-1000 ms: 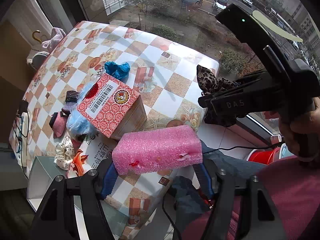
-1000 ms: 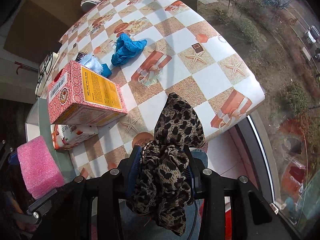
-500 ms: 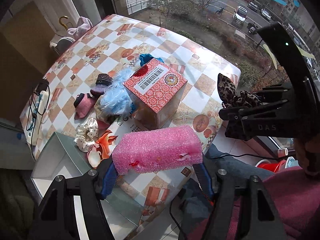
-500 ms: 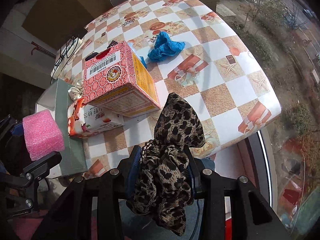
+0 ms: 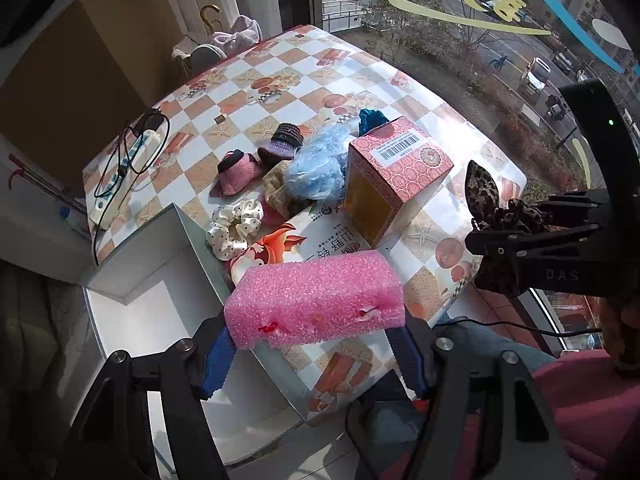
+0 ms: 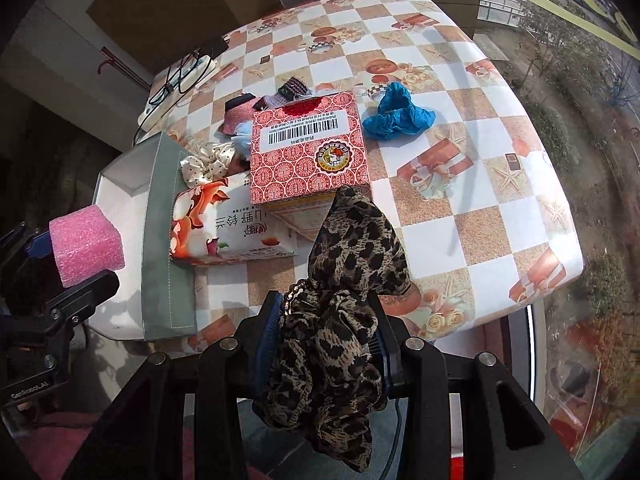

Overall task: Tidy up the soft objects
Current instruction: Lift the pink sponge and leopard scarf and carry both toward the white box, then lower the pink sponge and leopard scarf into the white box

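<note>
My left gripper (image 5: 316, 344) is shut on a pink foam sponge (image 5: 316, 298), held above the near rim of an open grey box (image 5: 132, 276); sponge and gripper also show in the right wrist view (image 6: 86, 246). My right gripper (image 6: 324, 340) is shut on a leopard-print scrunchie (image 6: 340, 320), held off the table's near edge; it also shows in the left wrist view (image 5: 492, 204). On the table lie a white dotted scrunchie (image 5: 234, 228), a blue fluffy item (image 5: 320, 164), a blue cloth (image 6: 396, 114) and small pink and purple items (image 5: 240, 168).
A red patterned carton (image 6: 308, 152) and a flat printed box (image 6: 228, 228) stand in the middle of the checkered table (image 6: 460, 80). A power strip with cables (image 5: 128, 160) lies at the far left. A window runs along the right.
Both grippers have swung left and pulled back from the table. The grey box has come into view under the sponge. Both grips are unchanged.
</note>
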